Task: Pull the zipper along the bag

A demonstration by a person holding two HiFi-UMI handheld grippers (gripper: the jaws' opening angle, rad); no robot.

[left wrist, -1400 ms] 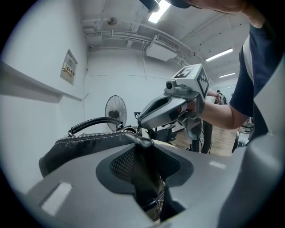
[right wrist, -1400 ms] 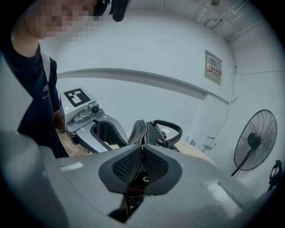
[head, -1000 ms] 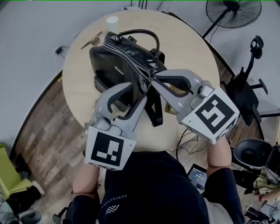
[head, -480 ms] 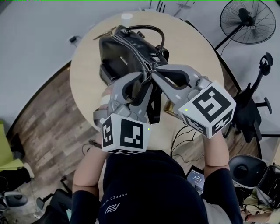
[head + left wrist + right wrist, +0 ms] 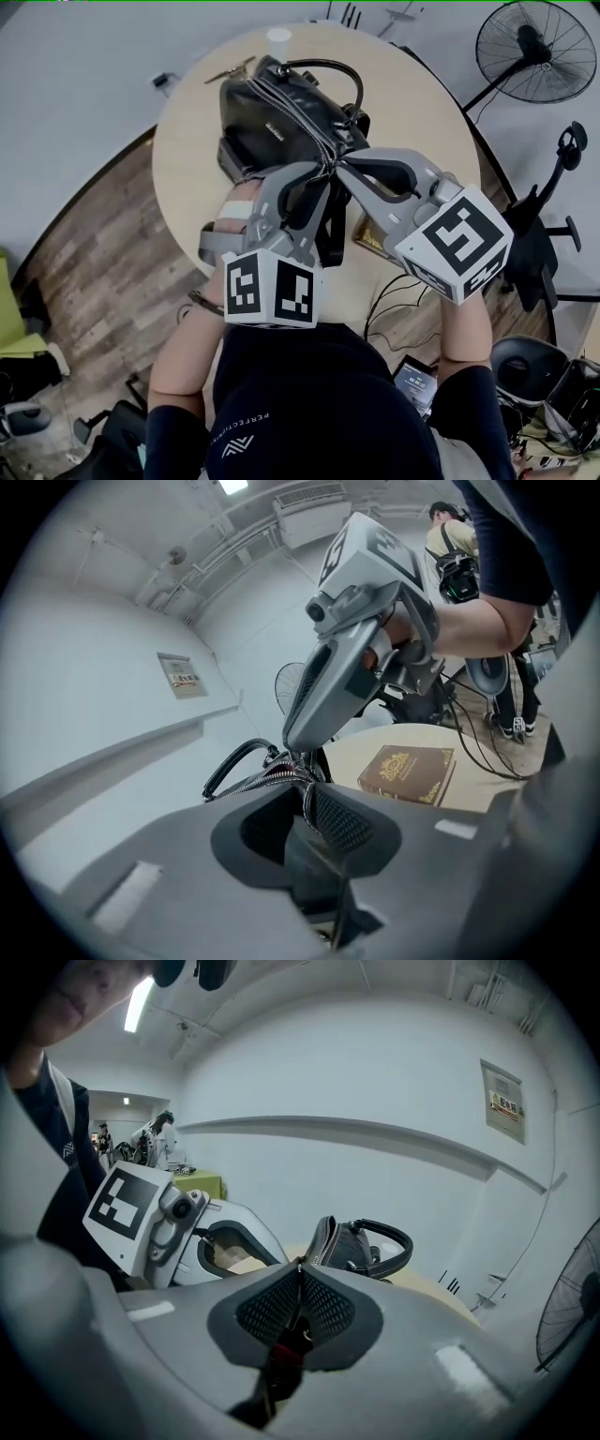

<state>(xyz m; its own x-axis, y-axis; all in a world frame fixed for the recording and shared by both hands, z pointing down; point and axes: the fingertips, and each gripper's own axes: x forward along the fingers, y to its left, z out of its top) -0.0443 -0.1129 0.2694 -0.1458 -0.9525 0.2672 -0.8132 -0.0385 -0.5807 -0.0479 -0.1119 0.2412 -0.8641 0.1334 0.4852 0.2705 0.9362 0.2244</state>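
Note:
A black leather handbag (image 5: 281,122) lies on the round table (image 5: 412,103), its silver zipper running along the top. My right gripper (image 5: 339,167) is shut on the zipper pull (image 5: 298,1327) at the bag's near end; a small dark-red tab shows between its pads. My left gripper (image 5: 323,174) sits right beside it, its jaws having just been closing on the bag's near end (image 5: 305,799), which lies pinched between the pads. In the left gripper view the right gripper's fingertips (image 5: 298,747) touch the zipper just ahead. The bag's handle (image 5: 384,1234) arches up behind.
A brown book (image 5: 370,234) lies on the table under my right gripper, also seen in the left gripper view as a brown book (image 5: 408,772). A white cup (image 5: 278,37) and a small metal item (image 5: 230,70) sit at the far edge. A fan (image 5: 536,52) and office chair (image 5: 553,216) stand to the right.
My left gripper has rolled, moved in to the bag's near end and narrowed its jaws onto it. The right gripper has kept its hold in place.

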